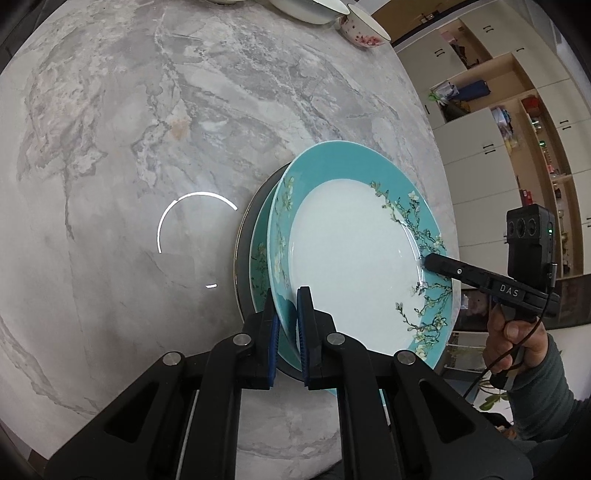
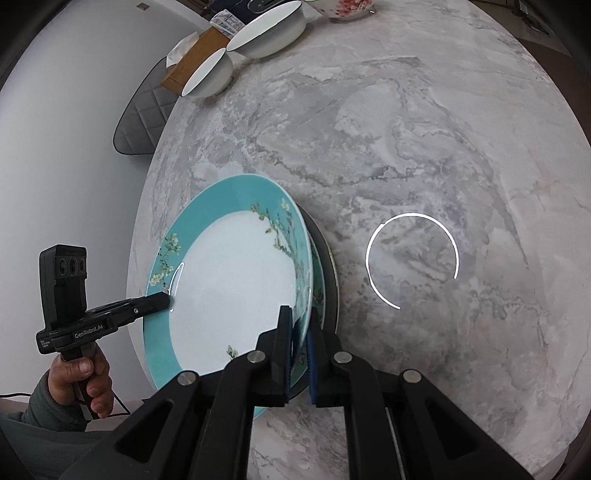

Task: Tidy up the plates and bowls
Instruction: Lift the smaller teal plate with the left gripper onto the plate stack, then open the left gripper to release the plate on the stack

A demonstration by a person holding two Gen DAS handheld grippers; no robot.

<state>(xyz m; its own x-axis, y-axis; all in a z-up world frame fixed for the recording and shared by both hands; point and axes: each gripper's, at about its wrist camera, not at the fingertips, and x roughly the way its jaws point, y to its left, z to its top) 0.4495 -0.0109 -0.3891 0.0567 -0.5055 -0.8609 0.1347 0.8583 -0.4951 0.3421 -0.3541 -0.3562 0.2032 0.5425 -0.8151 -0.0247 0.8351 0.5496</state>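
Together, two hand-held grippers are shown clamped on one teal-rimmed white porcelain plate with a blossom-branch pattern (image 1: 351, 251) (image 2: 236, 280). On the left, the left gripper (image 1: 287, 325) (image 2: 164, 301) is seen with its blue-padded jaws clenched on the plate's rim; in the right wrist view its black finger tip is laid against the rim's opposite side, and the left hand (image 2: 83, 384) is wrapped round the grip. The plate is held tilted, its lower edge resting on a second teal plate of the same pattern (image 1: 260, 258) (image 2: 318, 291), which is stacked on a dark, round plate (image 1: 243, 236) (image 2: 330, 280). This stack is placed near the edge of the grey-veined marble table (image 1: 147, 110) (image 2: 406, 129). On the right, the right gripper (image 2: 298, 343) (image 1: 424, 263) is likewise clenched on the tilted plate's rim, with the right hand (image 1: 511, 343) seen below it. At the table's far edge, two white bowls (image 2: 210, 72) (image 2: 269, 27) and a white bowl with pink flowers (image 1: 364, 27) (image 2: 349, 7) are set. Beside the white bowls a brown cardboard box (image 2: 192, 55) is seen; beyond the table's edge, a grey quilted chair back (image 2: 142, 110) and white wall cabinets with open shelves (image 1: 498, 122) are visible.
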